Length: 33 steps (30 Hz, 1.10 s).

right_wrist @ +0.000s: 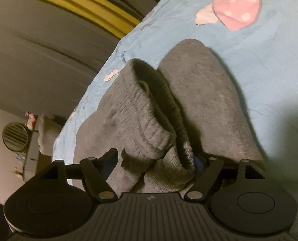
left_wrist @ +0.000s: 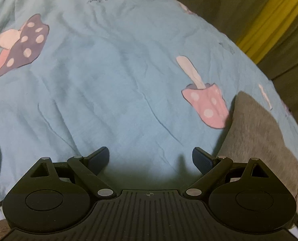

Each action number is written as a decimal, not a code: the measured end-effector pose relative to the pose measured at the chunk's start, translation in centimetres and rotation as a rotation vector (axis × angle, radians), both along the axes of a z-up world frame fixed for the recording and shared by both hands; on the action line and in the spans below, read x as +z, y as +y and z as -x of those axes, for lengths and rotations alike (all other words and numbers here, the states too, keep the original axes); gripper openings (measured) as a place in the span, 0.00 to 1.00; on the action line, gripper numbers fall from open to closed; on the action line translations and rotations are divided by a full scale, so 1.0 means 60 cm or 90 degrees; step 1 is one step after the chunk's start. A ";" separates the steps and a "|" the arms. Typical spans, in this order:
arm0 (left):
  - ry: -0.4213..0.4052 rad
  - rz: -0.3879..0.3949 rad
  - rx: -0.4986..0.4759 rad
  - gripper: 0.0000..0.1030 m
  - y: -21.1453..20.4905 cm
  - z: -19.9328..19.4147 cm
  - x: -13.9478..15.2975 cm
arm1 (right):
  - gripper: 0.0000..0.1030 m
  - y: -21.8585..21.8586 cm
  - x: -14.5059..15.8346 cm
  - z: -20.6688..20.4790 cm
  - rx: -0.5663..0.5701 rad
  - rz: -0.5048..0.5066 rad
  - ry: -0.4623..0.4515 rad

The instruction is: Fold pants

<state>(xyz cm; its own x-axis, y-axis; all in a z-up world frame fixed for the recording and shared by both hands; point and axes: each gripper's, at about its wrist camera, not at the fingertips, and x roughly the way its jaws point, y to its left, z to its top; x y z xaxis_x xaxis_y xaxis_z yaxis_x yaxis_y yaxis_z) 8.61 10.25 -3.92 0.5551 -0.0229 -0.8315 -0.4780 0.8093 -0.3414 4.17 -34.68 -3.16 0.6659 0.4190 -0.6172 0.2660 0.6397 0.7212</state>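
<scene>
left gripper point(left_wrist: 151, 158) hangs wide open and empty over a blue sheet point(left_wrist: 108, 80). to its right lie grey pants point(right_wrist: 199, 100), stretching straight away from the right gripper point(right_wrist: 155, 160), whose part-open jaws straddle the ribbed waistband; grip unclear.

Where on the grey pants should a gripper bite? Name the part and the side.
Take the ribbed waistband, coming from its open raised edge near the right hand-held gripper. That thick gathered band stands up off the blue sheet, so a finger can slip under it.
</scene>
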 end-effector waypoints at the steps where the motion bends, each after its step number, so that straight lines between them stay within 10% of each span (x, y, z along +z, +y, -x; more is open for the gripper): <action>1: -0.003 0.006 0.004 0.92 0.003 0.002 0.000 | 0.45 0.005 0.003 0.001 0.004 0.010 -0.009; 10: -0.008 0.017 0.008 0.92 0.007 0.005 0.001 | 0.57 0.005 -0.013 -0.002 -0.029 -0.036 0.000; 17: -0.011 0.023 0.011 0.93 0.009 0.006 0.001 | 0.39 0.065 0.050 -0.022 0.006 0.127 -0.017; 25: -0.024 0.052 -0.034 0.93 0.005 0.006 0.002 | 0.38 0.041 0.152 0.032 0.000 -0.100 -0.248; 33: -0.009 0.088 -0.163 0.93 -0.025 -0.010 -0.003 | 0.38 0.006 -0.007 0.053 -0.073 0.049 0.034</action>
